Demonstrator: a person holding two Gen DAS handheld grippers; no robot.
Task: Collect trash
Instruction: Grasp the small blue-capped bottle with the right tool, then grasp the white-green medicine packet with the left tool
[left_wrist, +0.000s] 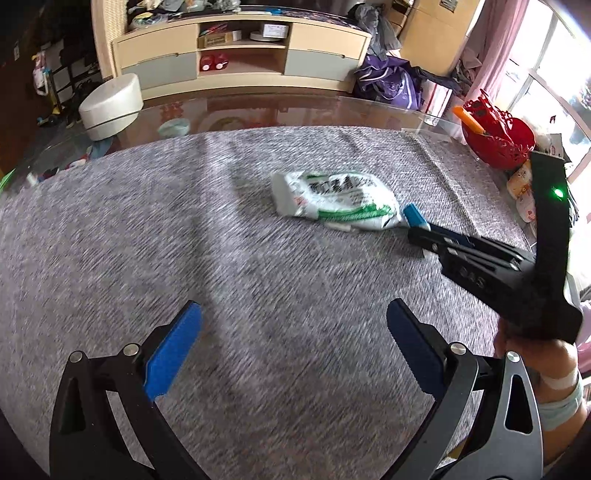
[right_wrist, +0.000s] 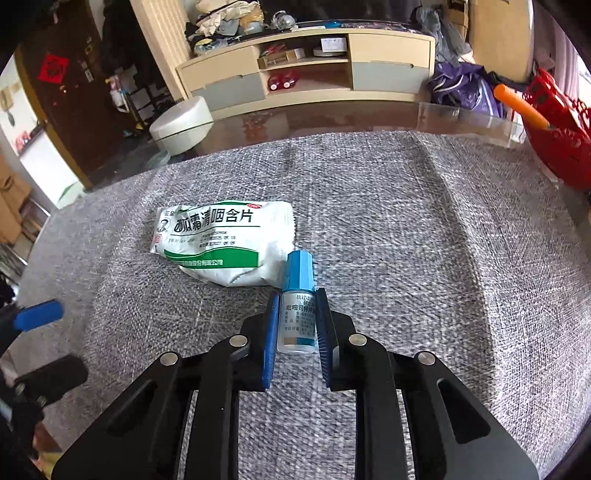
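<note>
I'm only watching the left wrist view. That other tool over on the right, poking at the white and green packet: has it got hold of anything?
Observer: Yes. The right gripper is shut on a small bottle with a blue cap; its blue pads press the bottle's two sides.
Operator: So it isn't holding the packet?
Observer: No. The lozenge packet lies flat on the grey cloth, and only the bottle's cap end reaches its near edge.
Operator: Is the bottle standing up?
Observer: No, it lies along the fingers with the cap pointing away from the camera.
Operator: And my own tool?
Observer: The left gripper is open with nothing between its pads.
</note>
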